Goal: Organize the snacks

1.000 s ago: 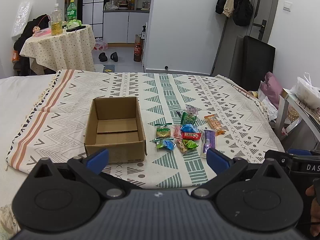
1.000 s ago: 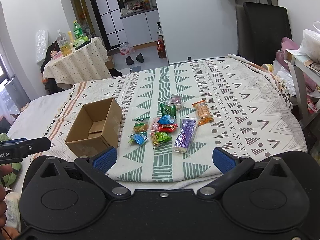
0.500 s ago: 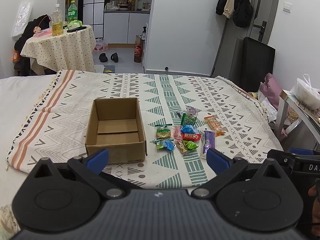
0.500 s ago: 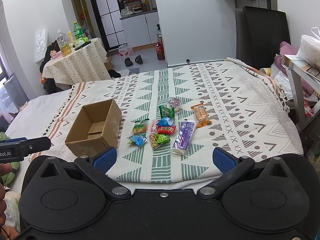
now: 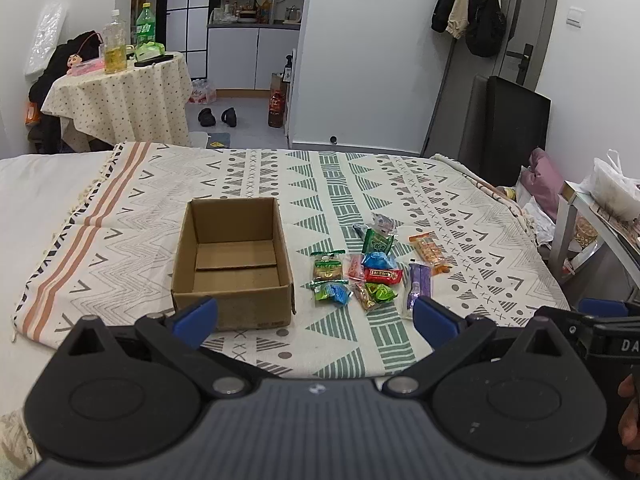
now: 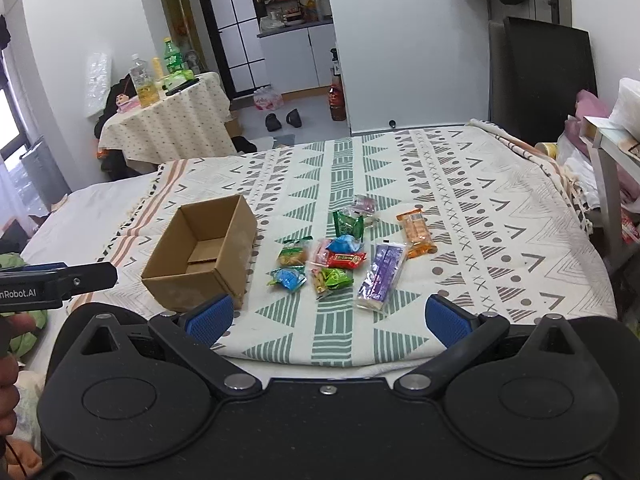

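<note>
Lying flat, purple snack bar runs lengthwise away from right gripper.

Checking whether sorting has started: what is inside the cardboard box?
No snacks: the cardboard box shows only its bare floor flaps. The strip behind its near wall is hidden. The snack packets lie beside it on the blanket.

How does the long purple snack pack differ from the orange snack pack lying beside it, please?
The purple pack is longer than the orange pack. The purple pack lies nearer the camera; the orange pack lies farther back and to the right. Both lie flat on the patterned blanket, outside the cardboard box.
</note>
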